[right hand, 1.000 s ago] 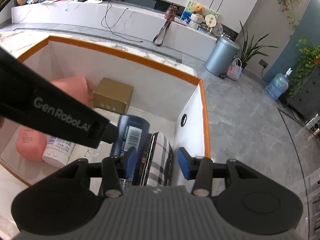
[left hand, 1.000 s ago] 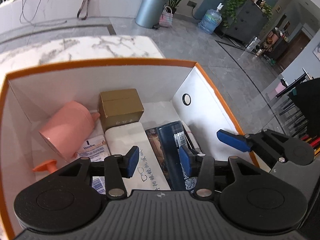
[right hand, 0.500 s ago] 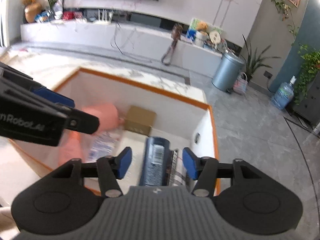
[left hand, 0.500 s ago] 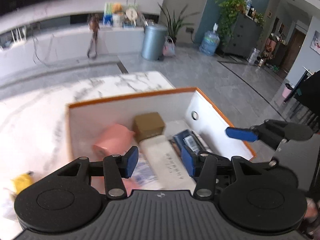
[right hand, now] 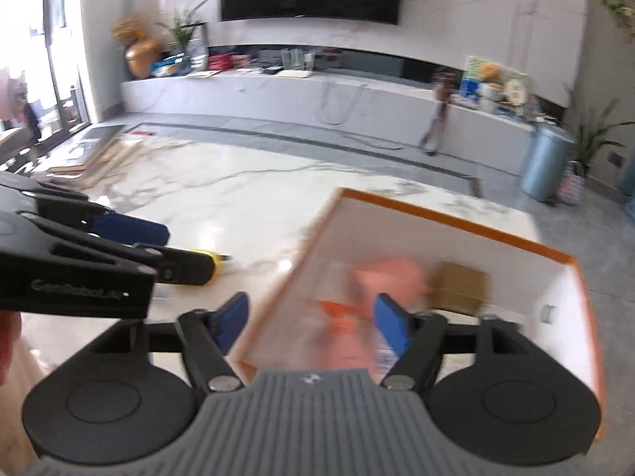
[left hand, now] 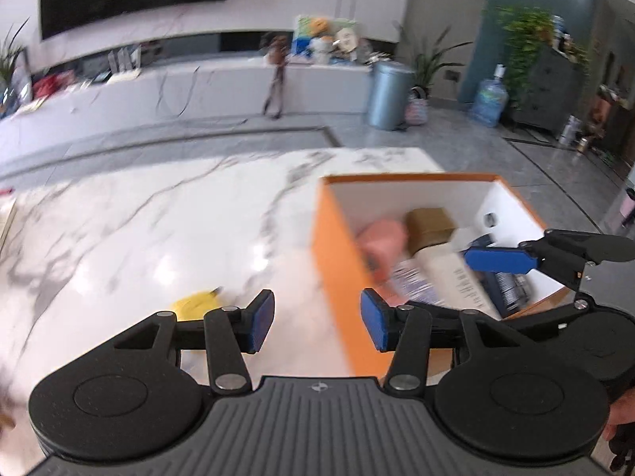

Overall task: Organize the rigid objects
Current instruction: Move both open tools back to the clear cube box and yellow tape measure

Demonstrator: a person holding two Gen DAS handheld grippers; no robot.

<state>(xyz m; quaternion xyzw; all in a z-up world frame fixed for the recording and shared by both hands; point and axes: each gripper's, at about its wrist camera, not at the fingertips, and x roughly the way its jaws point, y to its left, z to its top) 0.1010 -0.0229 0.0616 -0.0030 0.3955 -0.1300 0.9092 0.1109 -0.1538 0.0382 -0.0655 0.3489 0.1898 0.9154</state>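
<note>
Left wrist view: a second ago we were looking straight down into the orange-rimmed box [left hand: 412,177]; now both cameras have pulled back and up, and the marble counter [left hand: 158,230] to the box's left fills most of the frame. The left hand-held gripper [left hand: 317,323] has gone from nearly closed to moderately parted, and nothing sits between its blue pads. The right hand-held gripper [right hand: 313,323], which a second ago straddled the dark blue can and the checked item, is clear of them, its jaws opening with nothing in them. We read this as one deposit finished and both hands heading back for the next piece.

The likely next piece is the yellow object [left hand: 196,300] lying on the counter, just beyond the left gripper's fingertips and well left of the box; motion blur hides its shape, beyond a thin dark tip at one end.

Inside the box, blurred but recognisable, the pink jug [left hand: 383,234] leans against the near-left wall, the brown carton [left hand: 430,224] stands touching it at the back, a cream box [left hand: 456,273] with printing lies in the middle, and the dark blue can [left hand: 510,283] lies along the right side. The checked item cannot be made out now.
</note>
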